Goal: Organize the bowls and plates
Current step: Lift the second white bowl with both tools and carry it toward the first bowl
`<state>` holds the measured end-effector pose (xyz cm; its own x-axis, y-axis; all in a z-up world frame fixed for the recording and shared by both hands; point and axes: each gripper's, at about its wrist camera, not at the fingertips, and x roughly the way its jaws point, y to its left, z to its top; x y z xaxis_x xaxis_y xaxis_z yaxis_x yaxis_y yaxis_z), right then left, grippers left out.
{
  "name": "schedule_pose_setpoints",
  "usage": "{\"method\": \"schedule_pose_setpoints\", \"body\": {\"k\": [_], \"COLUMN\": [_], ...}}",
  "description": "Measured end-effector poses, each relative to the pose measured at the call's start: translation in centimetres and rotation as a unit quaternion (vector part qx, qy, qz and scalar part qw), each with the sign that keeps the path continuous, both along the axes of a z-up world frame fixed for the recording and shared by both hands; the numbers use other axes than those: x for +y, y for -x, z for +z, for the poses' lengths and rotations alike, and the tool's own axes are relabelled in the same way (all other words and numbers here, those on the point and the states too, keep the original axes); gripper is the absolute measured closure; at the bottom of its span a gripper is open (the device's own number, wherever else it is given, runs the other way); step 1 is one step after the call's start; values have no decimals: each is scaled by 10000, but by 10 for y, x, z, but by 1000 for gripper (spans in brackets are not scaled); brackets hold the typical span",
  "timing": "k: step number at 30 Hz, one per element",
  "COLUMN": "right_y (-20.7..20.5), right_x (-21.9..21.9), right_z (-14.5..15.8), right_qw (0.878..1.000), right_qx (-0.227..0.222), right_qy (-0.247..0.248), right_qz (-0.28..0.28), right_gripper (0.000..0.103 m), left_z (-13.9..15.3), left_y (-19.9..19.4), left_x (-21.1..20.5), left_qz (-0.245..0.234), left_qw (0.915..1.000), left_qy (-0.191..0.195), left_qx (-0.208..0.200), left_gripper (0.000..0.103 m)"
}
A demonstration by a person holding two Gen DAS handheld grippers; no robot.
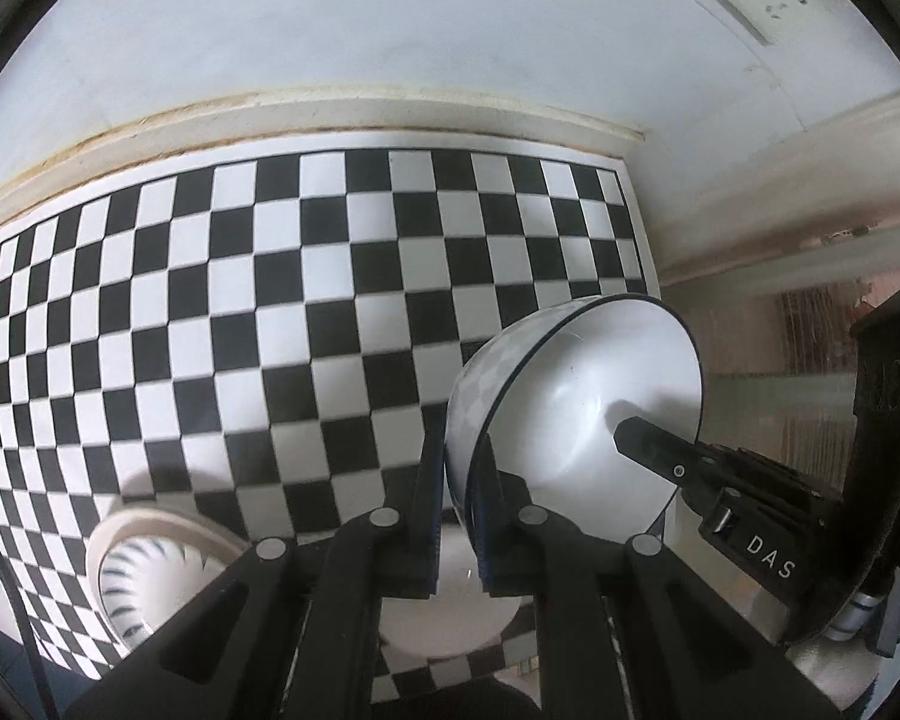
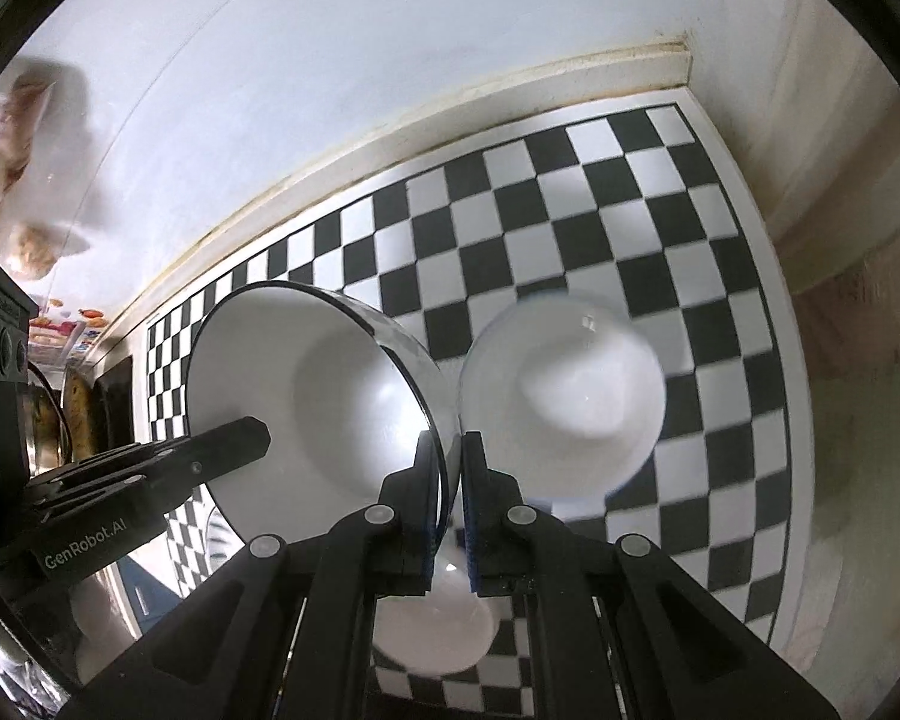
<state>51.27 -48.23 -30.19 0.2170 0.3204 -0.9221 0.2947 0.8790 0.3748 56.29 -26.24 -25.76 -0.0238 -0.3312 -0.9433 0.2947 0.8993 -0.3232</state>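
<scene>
A white bowl with a dark rim (image 1: 576, 414) is held tilted on its side above the checkered mat (image 1: 270, 300). My left gripper (image 1: 456, 468) is shut on its rim. My right gripper (image 2: 450, 462) is shut on the same bowl's rim (image 2: 312, 396) from the other side; one of its fingers (image 1: 648, 444) reaches inside the bowl. A second white bowl (image 2: 570, 402) lies just right of it on the mat (image 2: 630, 240). Another white bowl (image 2: 432, 630) sits below the fingers. A white bowl with dark stripes (image 1: 144, 576) sits at lower left.
The mat is bounded by a white wall (image 1: 390, 30) at the back and a side wall (image 1: 780, 180) on the right. Kitchen items (image 2: 60, 408) crowd the left edge of the right wrist view.
</scene>
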Motion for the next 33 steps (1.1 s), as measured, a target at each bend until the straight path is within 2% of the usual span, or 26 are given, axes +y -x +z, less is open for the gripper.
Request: {"method": "schedule_pose_setpoints", "body": {"k": [7, 11, 26, 33], "right_y": [37, 60, 103, 110], "right_x": [14, 24, 42, 47], "right_z": [7, 4, -67, -84], "right_qw": [10000, 10000, 9974, 9959], "right_qx": [-35, 18, 698, 876], "right_qy": [-53, -82, -155, -151], "right_qz": [18, 28, 109, 163], "right_gripper": [95, 95, 95, 95], "left_z": [4, -7, -74, -90], "left_y": [33, 49, 86, 96], "left_x": [19, 26, 31, 27], "left_qz": [-62, -101, -236, -346], "left_qw": [10000, 9999, 9963, 9943], "left_qy": [10, -39, -481, -713], "left_qx": [-31, 77, 676, 711], "left_gripper": [96, 96, 96, 96]}}
